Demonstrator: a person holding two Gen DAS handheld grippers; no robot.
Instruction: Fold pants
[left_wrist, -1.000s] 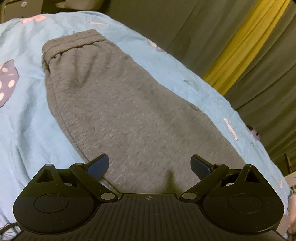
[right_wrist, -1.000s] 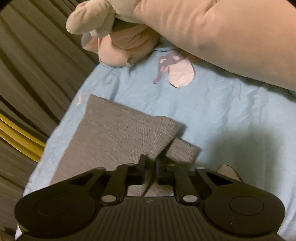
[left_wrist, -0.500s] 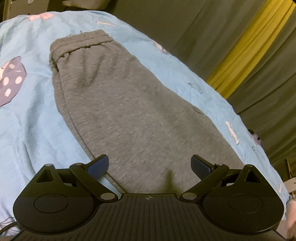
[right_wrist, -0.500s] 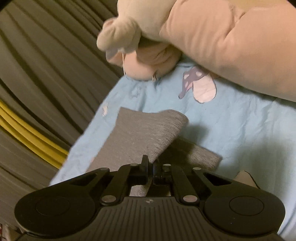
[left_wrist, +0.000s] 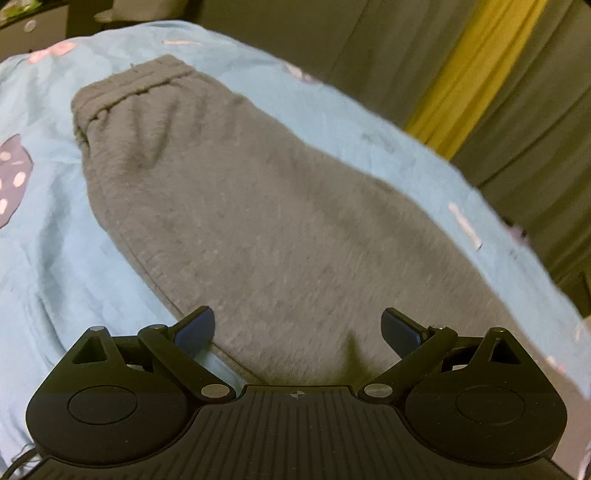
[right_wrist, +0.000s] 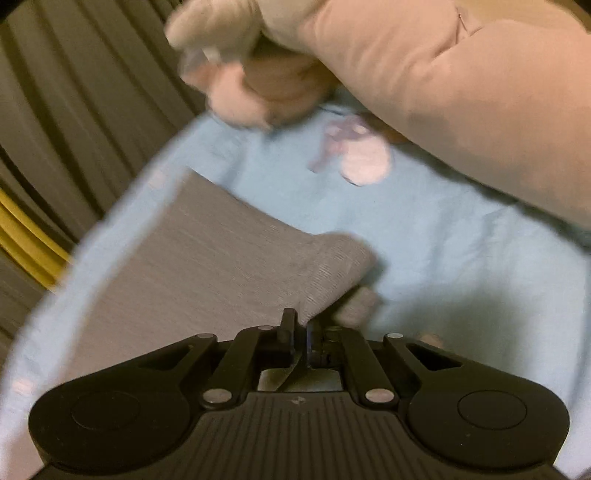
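Right gripper (right_wrist: 300, 330), jaws nearly shut but easing open w/ grey knit pants' cuff (right_wrist: 325, 273) btwn them at 12 o'clock on pale-blue bedsheet (right_wrist: 461, 258), risks dropping cuff mid-fold; left gripper (left_wrist: 298, 330) wide open, empty.

Fuzzy matt knit pants (left_wrist: 258, 229) — on smooth, lightly creased cotton-like sheet (left_wrist: 48, 258).

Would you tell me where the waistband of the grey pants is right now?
In the left wrist view, the waistband lies at upper left, at the pants' far end on the blue sheet.
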